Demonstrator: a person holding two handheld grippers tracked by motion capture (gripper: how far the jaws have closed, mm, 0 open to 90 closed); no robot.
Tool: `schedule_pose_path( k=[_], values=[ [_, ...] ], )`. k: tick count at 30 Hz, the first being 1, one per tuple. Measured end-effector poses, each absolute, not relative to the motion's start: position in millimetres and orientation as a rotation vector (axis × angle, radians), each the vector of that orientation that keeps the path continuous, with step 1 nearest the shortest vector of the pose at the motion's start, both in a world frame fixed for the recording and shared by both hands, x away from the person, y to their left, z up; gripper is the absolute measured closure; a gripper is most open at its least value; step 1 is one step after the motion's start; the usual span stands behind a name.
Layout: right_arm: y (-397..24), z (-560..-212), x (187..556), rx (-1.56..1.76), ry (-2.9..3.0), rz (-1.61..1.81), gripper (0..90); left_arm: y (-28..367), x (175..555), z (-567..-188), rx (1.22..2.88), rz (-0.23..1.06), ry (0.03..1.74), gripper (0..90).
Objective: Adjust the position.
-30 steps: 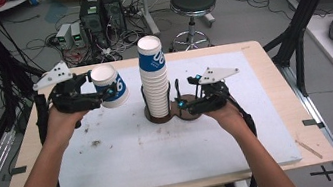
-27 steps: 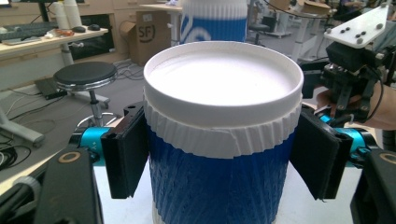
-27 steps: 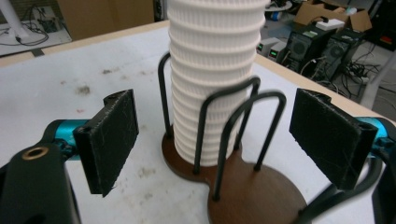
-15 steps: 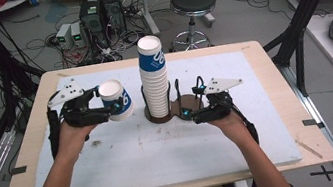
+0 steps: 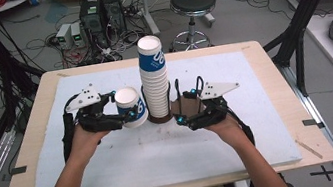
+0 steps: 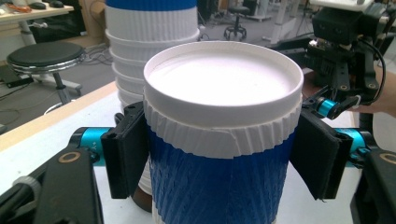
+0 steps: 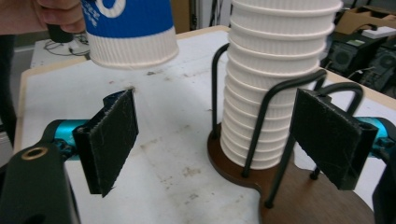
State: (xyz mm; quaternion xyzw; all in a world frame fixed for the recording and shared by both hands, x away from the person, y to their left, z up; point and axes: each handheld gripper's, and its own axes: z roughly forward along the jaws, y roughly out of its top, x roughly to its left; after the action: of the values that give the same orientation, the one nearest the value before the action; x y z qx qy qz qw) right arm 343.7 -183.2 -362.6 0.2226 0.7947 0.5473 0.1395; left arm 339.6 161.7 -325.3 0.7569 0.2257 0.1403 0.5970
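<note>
Grey floor strewn with cables (image 5: 40,42); a black round stool (image 5: 192,3) and computer towers (image 5: 101,10) stand beyond the tabletop's far edge.

The paper cup (image 6: 219,140) has a ribbed, matt sleeve and a smooth white rim. The tool pads (image 7: 112,140) look like rough black foam. The holder (image 7: 308,200) has a dark wood base with thin black metal wire. The desk (image 5: 285,155) is pale wood under a matt white sheet (image 5: 164,154).

Paper cup (image 5: 131,106): white ribbed body with a blue band, rolled white rim, empty, white inside. Upright, off the table, just left of the stack of cups (image 5: 154,80). The stack, same pattern, stands upright inside the wire cup holder (image 7: 280,154) on its brown round base.
</note>
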Motion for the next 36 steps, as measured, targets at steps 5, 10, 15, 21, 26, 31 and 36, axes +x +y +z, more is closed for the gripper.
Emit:
schedule_pose_path(
  k=[5,10,15,21,26,31,36],
  values=[
    [-178.8,-363.1,342.2,0.620,2.314,1.625,15.6,154.7,334.5,-327.8,1.775,0.296,0.496,27.1],
    [-174.0,-363.0,334.7,0.572,2.328,1.681,15.6,146.4,330.3,-332.4,1.779,0.260,0.471,27.1],
    [-169.1,-363.6,328.3,0.480,2.356,1.723,15.6,140.3,329.4,-334.6,1.764,0.219,0.432,27.0],
    [-158.9,-366.3,326.8,0.439,2.380,1.749,15.6,130.7,328.3,-339.8,1.760,0.173,0.373,27.0],
    [-147.7,-368.7,324.5,0.376,2.412,1.783,15.6,124.3,325.6,-339.7,1.755,0.157,0.340,27.0],
    [-137.3,-373.4,324.4,0.381,2.422,1.797,15.6,120.0,324.8,-340.6,1.743,0.113,0.319,27.0],
    [-127.8,-378.2,324.0,0.386,2.425,1.795,14.9,115.7,324.9,-341.9,1.745,0.102,0.311,27.1]
  ],
)
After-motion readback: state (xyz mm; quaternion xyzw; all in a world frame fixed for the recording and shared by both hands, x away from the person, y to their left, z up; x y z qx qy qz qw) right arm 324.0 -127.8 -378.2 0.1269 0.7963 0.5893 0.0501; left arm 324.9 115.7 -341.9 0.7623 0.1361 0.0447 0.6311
